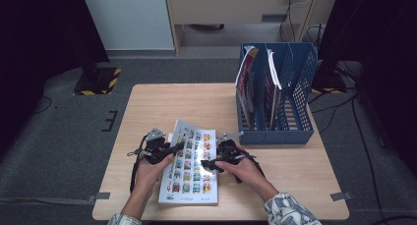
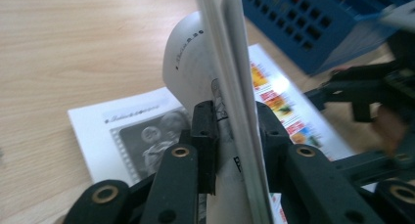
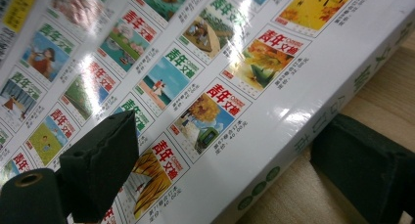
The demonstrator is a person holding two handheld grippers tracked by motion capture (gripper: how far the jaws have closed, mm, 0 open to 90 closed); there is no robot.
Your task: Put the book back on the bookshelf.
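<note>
The magazine (image 1: 189, 173) lay low at the middle of the high view on the bench (image 1: 147, 107), its glossy cover tiled with small pictures, each headed by red or green Chinese characters reading 青年文摘. The left gripper (image 1: 172, 150) had its jaws closed on the lifted cover and some pages. The right gripper (image 1: 210, 165) straddled the magazine's right edge, jaws apart, not pressing. A blue file rack (image 1: 275, 95) stood upper right.
</note>
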